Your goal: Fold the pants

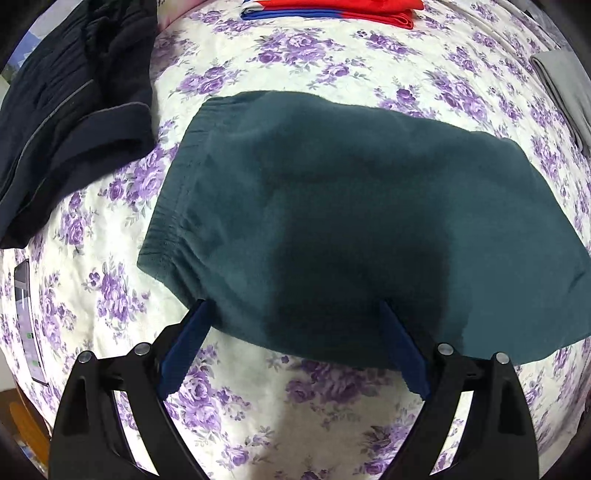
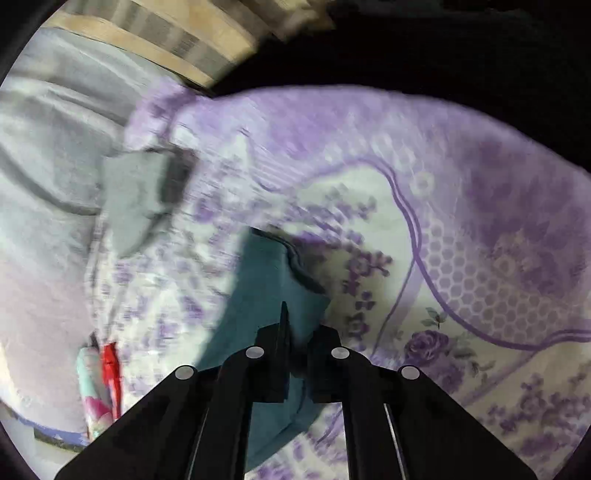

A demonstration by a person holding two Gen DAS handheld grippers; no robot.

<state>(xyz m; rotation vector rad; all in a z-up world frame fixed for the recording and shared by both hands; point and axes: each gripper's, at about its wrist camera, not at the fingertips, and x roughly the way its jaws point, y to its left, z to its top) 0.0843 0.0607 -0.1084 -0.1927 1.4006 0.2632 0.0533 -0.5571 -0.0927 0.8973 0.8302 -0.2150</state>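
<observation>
The dark teal pants (image 1: pixel 351 221) lie folded on the purple-flowered bedspread (image 1: pixel 258 398), waistband to the left. My left gripper (image 1: pixel 295 306) is open, its blue-padded fingers (image 1: pixel 184 347) spread wide at the near edge of the pants, tips just touching or under the cloth. In the right wrist view, my right gripper (image 2: pixel 299 328) is shut on a fold of the teal pants (image 2: pixel 266 295) and holds it over the bedspread (image 2: pixel 406 221). This view is blurred by motion.
A dark navy garment (image 1: pixel 74 110) lies piled at the left. Folded red and blue clothes (image 1: pixel 332 11) sit at the far edge. A grey folded garment (image 1: pixel 565 88) lies at the right; it also shows in the right wrist view (image 2: pixel 136 199). A phone (image 1: pixel 27 325) rests at the left edge.
</observation>
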